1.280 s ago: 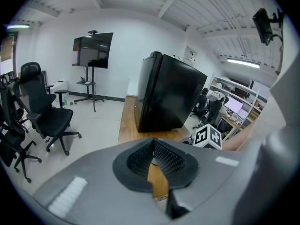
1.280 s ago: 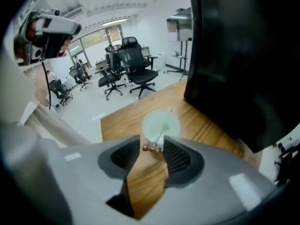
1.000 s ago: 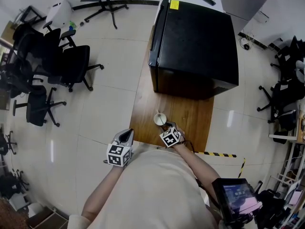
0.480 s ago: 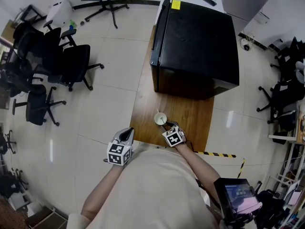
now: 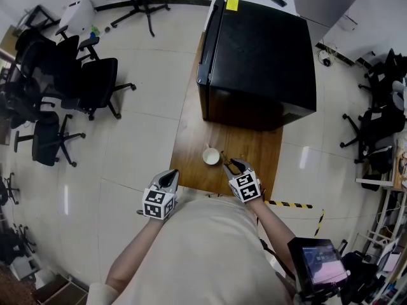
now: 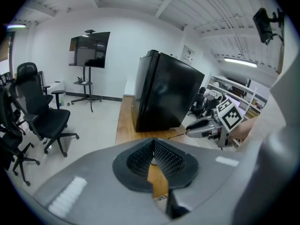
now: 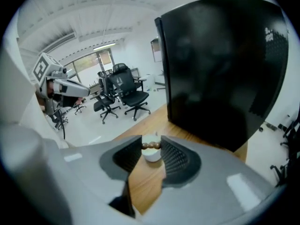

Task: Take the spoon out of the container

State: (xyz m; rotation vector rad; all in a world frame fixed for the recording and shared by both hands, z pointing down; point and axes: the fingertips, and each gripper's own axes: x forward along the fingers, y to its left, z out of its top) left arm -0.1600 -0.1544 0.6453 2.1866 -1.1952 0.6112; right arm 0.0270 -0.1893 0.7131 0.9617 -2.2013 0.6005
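Note:
A small white cup stands on the wooden table in front of a black fridge. My right gripper sits just right of the cup, shut on the brown beaded handle of the spoon. In the right gripper view the handle lies crosswise between the jaw tips, with the cup right behind it. The spoon's bowl end is hidden. My left gripper hovers at the table's near left corner, jaw tips together, holding nothing. It is also in the left gripper view.
The black fridge fills the table's far end. Office chairs stand on the tiled floor to the left. A yellow-black striped tape runs along the floor at the right. A person's sleeve and torso fill the lower head view.
My right gripper has moved right and slightly toward me, away from the cup, with the spoon handle between its jaws. The left gripper has stayed put.

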